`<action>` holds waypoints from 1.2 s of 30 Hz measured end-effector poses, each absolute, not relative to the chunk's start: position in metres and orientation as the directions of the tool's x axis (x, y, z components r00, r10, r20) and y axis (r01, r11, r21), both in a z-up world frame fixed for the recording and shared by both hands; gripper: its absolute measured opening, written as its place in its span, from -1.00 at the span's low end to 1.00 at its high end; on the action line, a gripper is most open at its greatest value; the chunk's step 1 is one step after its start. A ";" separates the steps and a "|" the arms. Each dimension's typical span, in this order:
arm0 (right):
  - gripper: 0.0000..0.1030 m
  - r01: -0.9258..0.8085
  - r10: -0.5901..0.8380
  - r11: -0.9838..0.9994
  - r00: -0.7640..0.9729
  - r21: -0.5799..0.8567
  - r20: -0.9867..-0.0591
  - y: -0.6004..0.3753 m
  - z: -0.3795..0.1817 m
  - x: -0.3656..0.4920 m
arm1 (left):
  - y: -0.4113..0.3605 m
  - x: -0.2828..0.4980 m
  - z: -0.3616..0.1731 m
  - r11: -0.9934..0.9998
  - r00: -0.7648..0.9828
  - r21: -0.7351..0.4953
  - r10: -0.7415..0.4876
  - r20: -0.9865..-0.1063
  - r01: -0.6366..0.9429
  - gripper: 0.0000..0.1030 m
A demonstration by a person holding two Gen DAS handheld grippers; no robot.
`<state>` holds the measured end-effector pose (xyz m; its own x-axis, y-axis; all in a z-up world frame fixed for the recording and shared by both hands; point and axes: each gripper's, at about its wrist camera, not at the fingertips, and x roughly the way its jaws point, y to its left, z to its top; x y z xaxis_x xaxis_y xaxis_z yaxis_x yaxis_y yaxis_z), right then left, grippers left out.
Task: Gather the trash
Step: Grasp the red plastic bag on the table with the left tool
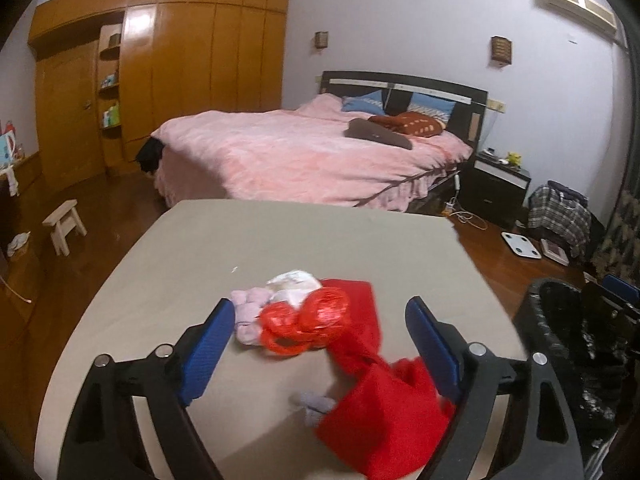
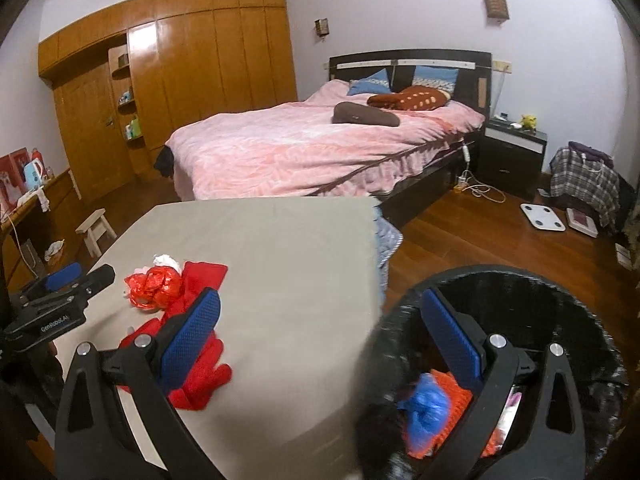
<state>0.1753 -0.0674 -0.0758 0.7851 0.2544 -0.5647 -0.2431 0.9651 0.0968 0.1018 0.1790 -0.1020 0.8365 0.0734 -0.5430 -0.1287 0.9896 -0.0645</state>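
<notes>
A small heap of trash lies on the beige-covered table (image 1: 200,248): a crumpled red plastic bag (image 1: 316,320), a white tissue wad (image 1: 294,282) and a pink paper wad (image 1: 250,316). A red cloth (image 1: 380,392) trails from the heap toward me. My left gripper (image 1: 320,308) hangs open just short of the heap, its blue pads on either side of the cloth and clear of it. My right gripper (image 2: 320,296) is open and empty, one finger over the table edge, the other over the black-lined bin (image 2: 520,280). The bin holds blue plastic (image 2: 424,404) and orange trash (image 2: 456,396).
A small lavender scrap (image 1: 316,402) lies beside the red cloth. Beyond the table stands a bed with a pink cover (image 1: 304,152). A wooden stool (image 1: 66,224) is on the floor at left. A bathroom scale (image 2: 542,216) and a plaid bag (image 2: 584,184) lie at right.
</notes>
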 end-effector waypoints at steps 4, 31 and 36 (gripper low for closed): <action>0.89 -0.262 0.269 0.960 0.772 0.097 -0.576 -0.051 -0.085 0.188 | 0.185 0.110 -0.113 0.988 0.821 -0.064 0.082 -0.565 -0.142 0.56; 0.89 -0.274 0.262 0.958 0.716 0.085 -0.647 -0.027 -0.124 0.229 | 0.171 0.164 -0.165 0.991 0.745 -0.063 0.044 -0.666 -0.115 -0.35; 0.89 -0.278 0.266 0.957 0.722 0.084 -0.639 -0.027 -0.123 0.228 | 0.175 0.156 -0.154 0.987 0.766 -0.100 0.031 -0.642 -0.123 -0.38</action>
